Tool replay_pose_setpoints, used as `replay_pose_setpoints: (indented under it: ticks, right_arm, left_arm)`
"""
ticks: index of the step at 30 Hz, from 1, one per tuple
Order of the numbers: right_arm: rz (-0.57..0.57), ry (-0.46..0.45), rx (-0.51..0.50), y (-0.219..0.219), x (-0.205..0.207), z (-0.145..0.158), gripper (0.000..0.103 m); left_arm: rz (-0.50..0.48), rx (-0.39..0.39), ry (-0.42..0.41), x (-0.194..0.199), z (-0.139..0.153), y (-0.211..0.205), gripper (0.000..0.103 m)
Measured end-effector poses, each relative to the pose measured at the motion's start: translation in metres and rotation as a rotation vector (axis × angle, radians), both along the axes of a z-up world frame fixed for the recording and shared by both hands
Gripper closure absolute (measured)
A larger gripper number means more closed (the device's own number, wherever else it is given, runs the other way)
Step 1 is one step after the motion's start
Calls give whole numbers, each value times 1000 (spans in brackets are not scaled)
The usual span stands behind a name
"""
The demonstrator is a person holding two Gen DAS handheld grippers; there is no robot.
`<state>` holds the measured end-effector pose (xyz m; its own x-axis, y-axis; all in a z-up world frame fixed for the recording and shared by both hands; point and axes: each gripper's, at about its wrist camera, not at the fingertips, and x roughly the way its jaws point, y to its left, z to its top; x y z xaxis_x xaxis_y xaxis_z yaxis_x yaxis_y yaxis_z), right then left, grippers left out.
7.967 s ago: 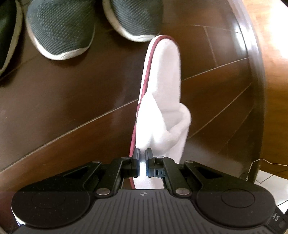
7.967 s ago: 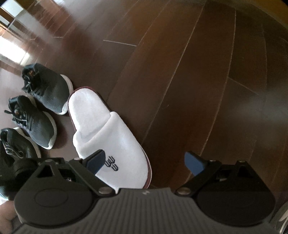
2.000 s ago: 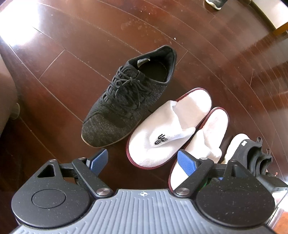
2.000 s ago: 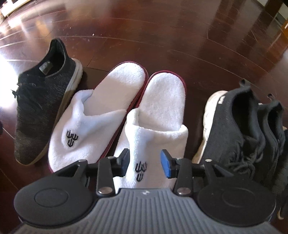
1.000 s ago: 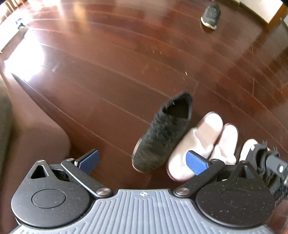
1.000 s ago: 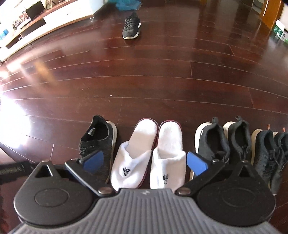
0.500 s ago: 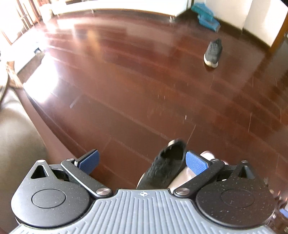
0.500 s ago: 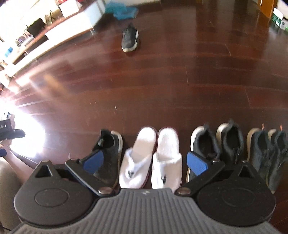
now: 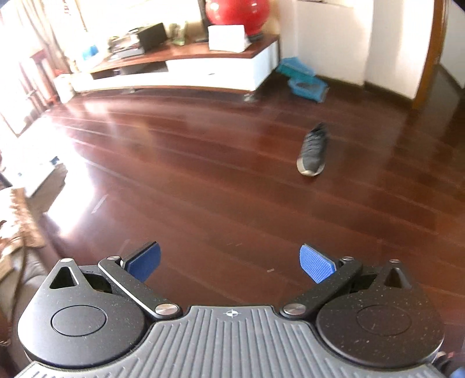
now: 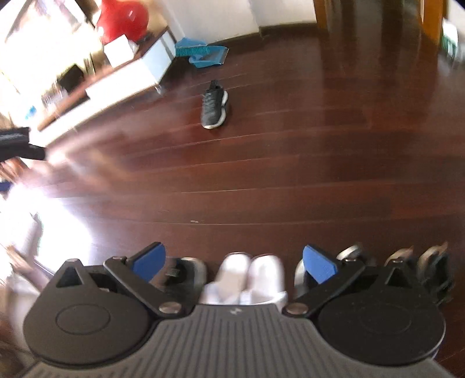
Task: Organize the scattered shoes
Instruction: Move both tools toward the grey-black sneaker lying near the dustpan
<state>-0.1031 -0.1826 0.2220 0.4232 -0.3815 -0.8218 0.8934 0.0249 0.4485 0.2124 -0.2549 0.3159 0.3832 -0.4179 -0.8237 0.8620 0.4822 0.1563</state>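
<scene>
A lone dark sneaker [image 9: 312,152] lies far out on the dark wooden floor, also seen as the dark sneaker [image 10: 214,107] in the right wrist view. My left gripper [image 9: 229,261] is open with nothing between its blue pads. My right gripper [image 10: 234,263] is open too, held above a row of shoes. In that row a pair of white slippers [image 10: 251,276] sits between a dark sneaker [image 10: 186,269] on the left and several dark sneakers [image 10: 430,267] on the right, all partly hidden by the gripper body.
A low white TV cabinet [image 9: 186,69] with a red ball [image 9: 237,10] on it lines the far wall. A blue dustpan and brush [image 10: 203,53] lie beside it. A sofa edge [image 9: 17,261] is at the left. A doorway frame [image 9: 430,52] stands at the right.
Both grippers have tilted up and away from the shoe row, so the far room and the lone sneaker come into view. The row has slipped to the bottom edge or out of view.
</scene>
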Motion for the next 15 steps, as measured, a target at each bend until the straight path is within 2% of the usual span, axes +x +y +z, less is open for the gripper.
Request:
replay_pose_setpoints:
  ticks: [4, 6, 9, 13, 15]
  right_arm:
    - [-18, -59, -19, -12, -1, 14, 1]
    - [-18, -60, -22, -28, 5, 10, 0]
    - [-18, -56, -24, -54, 11, 4, 0]
    - [-53, -9, -14, -110, 36, -32, 0]
    - [-78, 34, 14, -136, 52, -59, 0]
  left_arm:
    - [-78, 10, -51, -29, -9, -40, 0]
    - [-100, 21, -65, -30, -24, -58, 0]
    - [-108, 29, -41, -19, -50, -101, 0]
    - [-143, 35, 2, 6, -96, -180, 0]
    - [-192, 50, 6, 24, -138, -231, 0]
